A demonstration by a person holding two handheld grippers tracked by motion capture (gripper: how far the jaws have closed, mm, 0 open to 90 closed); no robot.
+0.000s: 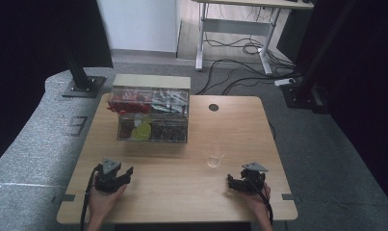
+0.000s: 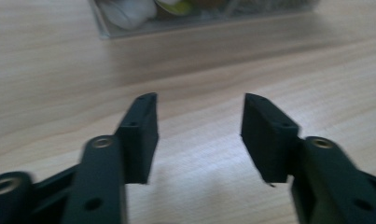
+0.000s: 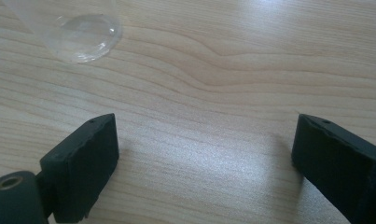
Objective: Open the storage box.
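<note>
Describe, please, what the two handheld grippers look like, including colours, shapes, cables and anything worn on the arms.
Both the left gripper and the right gripper are black, each with two blocky, flat-faced jaws on arms with metal-ringed screw holes. A grey three-cornered plate sits on top of each, and a black cable trails back along each forearm. No sleeve is visible on the forearms; the hands appear ungloved.

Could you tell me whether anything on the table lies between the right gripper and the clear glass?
Nothing visible does. The right gripper rests open near the table's front edge, and the glass stands just ahead of it and a little to its left. Bare wood separates them. The clear box sits farther back, out of that path.
</note>
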